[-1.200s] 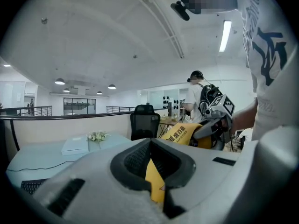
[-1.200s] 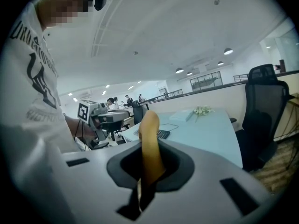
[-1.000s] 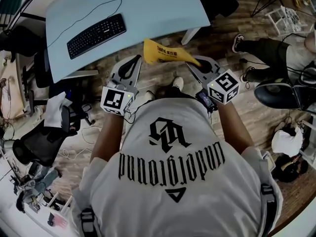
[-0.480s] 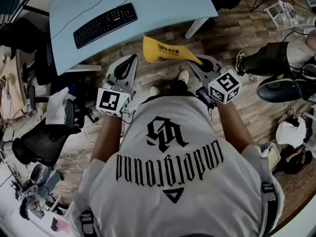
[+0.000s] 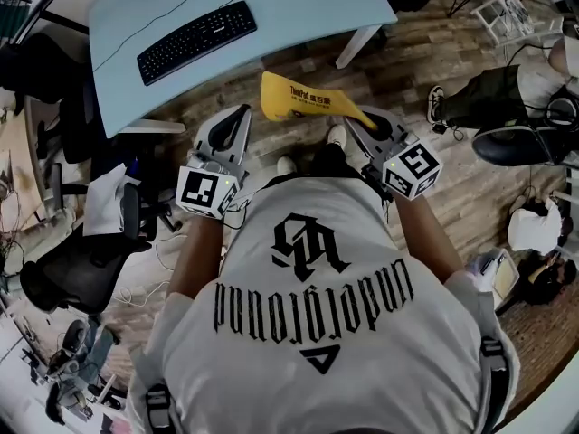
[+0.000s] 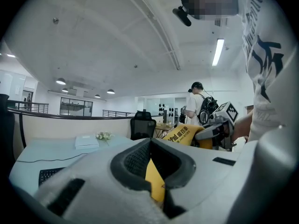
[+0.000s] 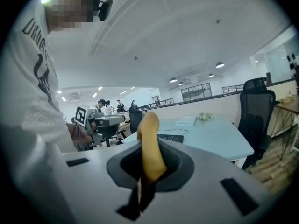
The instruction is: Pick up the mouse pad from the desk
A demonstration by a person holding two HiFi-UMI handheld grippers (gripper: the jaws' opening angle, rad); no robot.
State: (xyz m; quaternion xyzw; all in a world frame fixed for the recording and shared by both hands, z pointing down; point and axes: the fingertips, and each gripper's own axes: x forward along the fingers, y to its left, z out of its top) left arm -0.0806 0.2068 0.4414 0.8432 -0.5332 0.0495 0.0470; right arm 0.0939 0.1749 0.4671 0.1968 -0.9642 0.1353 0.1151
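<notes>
The yellow mouse pad (image 5: 308, 99) hangs in the air over the wooden floor, off the pale blue desk (image 5: 298, 16). My right gripper (image 5: 355, 117) is shut on its right end; in the right gripper view the pad (image 7: 148, 139) rises out of the closed jaws. My left gripper (image 5: 246, 109) sits at the pad's left end. In the left gripper view a yellow strip (image 6: 155, 183) lies pinched in the slit between the closed jaws, and the printed pad (image 6: 182, 134) runs across to the right gripper (image 6: 219, 129).
A black keyboard (image 5: 196, 42) with a thin cable lies on the desk. A black office chair (image 5: 77, 269) and clutter stand to the left. At the right another person's legs (image 5: 484, 93) and a chair base (image 5: 520, 143) take up floor space.
Both grippers have carried the pad a little farther back from the desk, which has shifted up and right in the head view. Neither grip has changed.
</notes>
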